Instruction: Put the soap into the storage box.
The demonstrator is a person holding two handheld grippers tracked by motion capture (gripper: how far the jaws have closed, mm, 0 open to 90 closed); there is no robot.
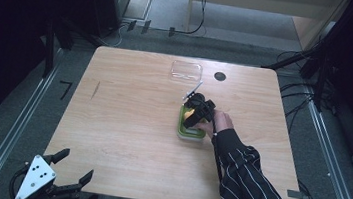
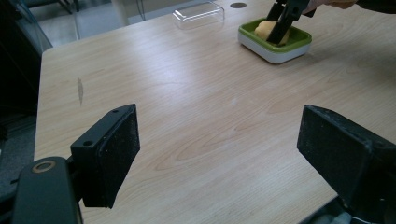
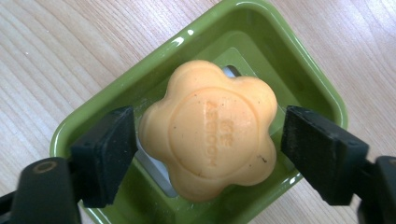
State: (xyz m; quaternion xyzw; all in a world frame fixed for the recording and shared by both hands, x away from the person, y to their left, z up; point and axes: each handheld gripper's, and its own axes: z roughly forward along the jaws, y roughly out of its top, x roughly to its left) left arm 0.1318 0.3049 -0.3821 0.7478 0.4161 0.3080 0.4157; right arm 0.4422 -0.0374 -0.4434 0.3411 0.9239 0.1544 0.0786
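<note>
Your right gripper (image 3: 205, 140) sits directly over the orange flower-shaped soap (image 3: 208, 128), which lies flat in the green soap dish (image 3: 299, 60) near the middle of the wooden table (image 1: 126, 124). The soap rests between the 2 black jaws; they stand apart, a sliver of gap on each side, not pressing. Your left gripper (image 2: 219, 154) hangs wide open and empty at the near-left table edge, well apart from the dish.

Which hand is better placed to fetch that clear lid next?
The right, probably. Its gripper sits at the green dish with jaws apart around the orange soap, close to the clear lid. The left gripper hangs off the table's near corner.
</note>
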